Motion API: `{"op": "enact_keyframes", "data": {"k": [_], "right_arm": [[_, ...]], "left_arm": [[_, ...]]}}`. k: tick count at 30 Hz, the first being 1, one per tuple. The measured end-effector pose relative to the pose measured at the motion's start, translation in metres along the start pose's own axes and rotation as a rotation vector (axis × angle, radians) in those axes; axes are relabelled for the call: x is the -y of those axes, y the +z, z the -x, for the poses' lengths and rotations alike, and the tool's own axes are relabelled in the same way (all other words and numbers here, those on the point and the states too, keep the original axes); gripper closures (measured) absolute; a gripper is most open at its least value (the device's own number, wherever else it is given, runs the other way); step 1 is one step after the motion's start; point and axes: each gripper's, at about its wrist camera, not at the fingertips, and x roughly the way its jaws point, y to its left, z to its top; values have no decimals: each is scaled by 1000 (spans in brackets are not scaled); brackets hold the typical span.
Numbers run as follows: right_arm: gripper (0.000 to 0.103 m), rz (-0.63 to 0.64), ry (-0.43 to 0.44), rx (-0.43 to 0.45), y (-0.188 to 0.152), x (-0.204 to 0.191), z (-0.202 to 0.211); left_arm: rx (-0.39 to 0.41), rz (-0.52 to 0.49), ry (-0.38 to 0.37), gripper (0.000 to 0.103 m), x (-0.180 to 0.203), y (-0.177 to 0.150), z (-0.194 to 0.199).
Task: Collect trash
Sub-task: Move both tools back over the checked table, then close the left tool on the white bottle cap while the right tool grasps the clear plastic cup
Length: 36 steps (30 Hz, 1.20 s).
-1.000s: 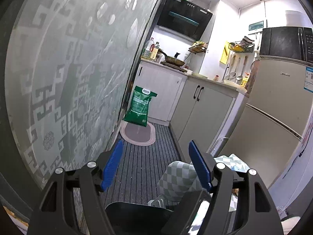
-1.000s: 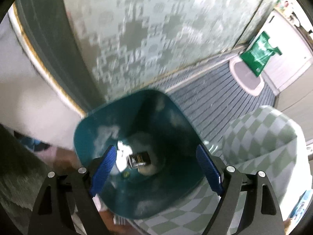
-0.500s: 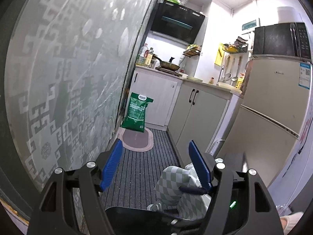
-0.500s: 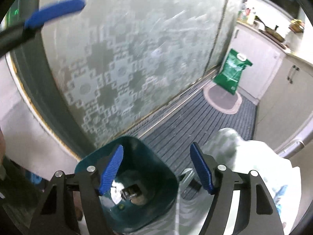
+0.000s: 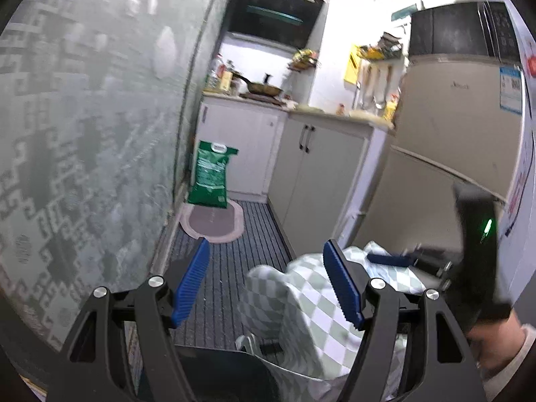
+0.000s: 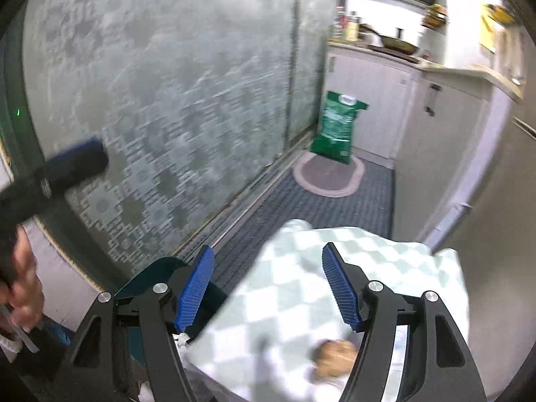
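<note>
My left gripper (image 5: 268,284) stands open and empty above a striped floor mat. A green-and-white checkered cloth (image 5: 301,305) lies under its right finger. The dark rim of the trash bin (image 5: 217,368) shows at the bottom edge. In the right wrist view, my right gripper (image 6: 268,288) is open with nothing between its pads, over the same cloth (image 6: 301,301). Only a teal edge of the bin (image 6: 157,274) shows beside its left finger, and the inside is hidden. A blurred brownish thing (image 6: 335,355) lies on the cloth. A hand (image 6: 20,284) holds the other gripper at the left.
A patterned frosted glass door (image 5: 83,134) runs along the left. A green bag (image 5: 211,177) leans by an oval mat (image 5: 214,221) at the far end. White cabinets (image 5: 318,181) and a fridge (image 5: 452,140) line the right of the narrow kitchen.
The right gripper rose and tilted up from the bin, so the bin's inside and a small dark box there left its view. Its jaws narrowed. It entered the left view's right side.
</note>
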Motion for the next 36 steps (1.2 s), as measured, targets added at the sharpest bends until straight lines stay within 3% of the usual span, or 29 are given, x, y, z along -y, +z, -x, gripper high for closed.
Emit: {"op": "enact_keyframes", "data": {"k": [8, 20, 28, 36], "right_arm": [[35, -93, -56, 48, -10, 55, 41], [35, -172, -109, 26, -36, 106, 68], [35, -220, -127, 21, -53, 129, 85], [35, -225, -126, 2, -70, 133, 95]], "left_arm": [[-118, -81, -78, 37, 43, -21, -29], [-352, -203, -206, 47, 114, -74, -63], [-440, -239, -211, 49, 140, -98, -76], [-462, -171, -170, 49, 139, -102, -87]]}}
